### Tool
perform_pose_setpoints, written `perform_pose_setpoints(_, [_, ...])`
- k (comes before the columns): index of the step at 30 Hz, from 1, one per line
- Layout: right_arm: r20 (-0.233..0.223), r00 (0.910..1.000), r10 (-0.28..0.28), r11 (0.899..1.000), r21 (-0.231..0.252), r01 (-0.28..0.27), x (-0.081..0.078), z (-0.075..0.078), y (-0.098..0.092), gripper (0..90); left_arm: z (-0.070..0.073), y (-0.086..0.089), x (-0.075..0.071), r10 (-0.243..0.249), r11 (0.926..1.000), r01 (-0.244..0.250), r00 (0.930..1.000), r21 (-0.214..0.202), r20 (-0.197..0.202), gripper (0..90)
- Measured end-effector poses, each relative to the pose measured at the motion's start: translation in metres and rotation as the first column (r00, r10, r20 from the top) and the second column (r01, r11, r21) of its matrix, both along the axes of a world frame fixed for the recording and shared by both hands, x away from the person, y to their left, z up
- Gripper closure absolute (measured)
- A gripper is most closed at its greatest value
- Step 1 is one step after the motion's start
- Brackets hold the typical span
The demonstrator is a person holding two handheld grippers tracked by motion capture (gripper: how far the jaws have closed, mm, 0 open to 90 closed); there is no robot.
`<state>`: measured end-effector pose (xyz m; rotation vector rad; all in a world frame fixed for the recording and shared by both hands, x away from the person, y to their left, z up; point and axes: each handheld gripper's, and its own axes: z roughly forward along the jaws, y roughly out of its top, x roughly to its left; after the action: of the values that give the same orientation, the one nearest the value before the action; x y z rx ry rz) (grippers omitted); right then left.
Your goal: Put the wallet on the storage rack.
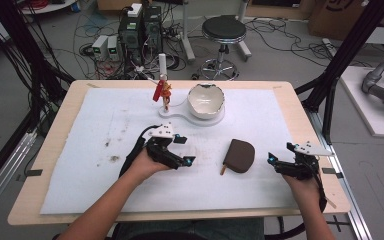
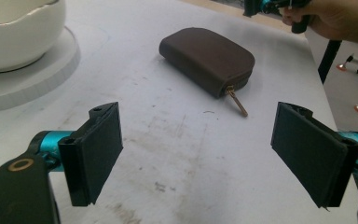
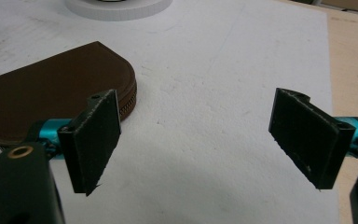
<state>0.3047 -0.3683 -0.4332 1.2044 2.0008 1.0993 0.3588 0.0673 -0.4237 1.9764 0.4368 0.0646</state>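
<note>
One brown pouch [image 1: 240, 155] lies flat on the white mat [image 1: 100, 120], right of centre and nearer the table's [image 1: 55, 130] front edge. Its long axis tilts slightly, rounded end toward the back, zipper pull [image 1: 223, 170] toward the front-left. It sits between two grippers, touching neither: the left gripper [image 1: 185, 150] and the right gripper [image 1: 275, 161], each with jaws spread and empty. One white bowl [image 1: 206, 99] stands on a stand [image 1: 180, 116] near the back edge.
</note>
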Motion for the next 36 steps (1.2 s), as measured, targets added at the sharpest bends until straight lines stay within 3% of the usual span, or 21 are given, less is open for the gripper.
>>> perform_pose_setpoints(7, [0.004,1.0000,0.007,1.000,-0.003,-0.007,0.001,0.000,0.002,16.7,-0.014,-0.039,-0.006,-0.047,0.9968,0.047,0.9989,0.065,0.001,16.6])
perform_pose_setpoints(13, [0.004,1.0000,0.008,1.000,-0.001,-0.008,0.002,0.000,0.001,16.7,-0.023,-0.061,-0.007,-0.055,0.9929,0.056,0.9984,0.105,-0.010,17.5])
perform_pose_setpoints(23, [-0.003,1.0000,0.006,1.000,0.000,-0.006,0.002,-0.001,0.001,16.7,-0.032,-0.088,-0.009,-0.085,0.9789,0.085,0.9963,0.186,-0.008,30.1])
perform_pose_setpoints(26, [-0.002,1.0000,0.007,1.000,0.000,-0.007,0.002,-0.001,0.001,16.7,-0.031,-0.093,-0.010,-0.096,0.9781,0.096,0.9954,0.185,-0.009,33.1])
perform_pose_setpoints(32, [-0.001,1.0000,0.009,1.000,-0.003,-0.009,0.004,-0.001,0.002,16.7,-0.032,-0.099,-0.013,-0.099,0.9681,0.095,0.9951,0.232,0.006,41.1])
perform_pose_setpoints(36, [-0.003,1.0000,0.008,1.000,-0.002,-0.008,0.004,-0.001,0.001,16.7,-0.033,-0.102,-0.015,-0.096,0.9677,0.090,0.9953,0.235,0.012,43.6])
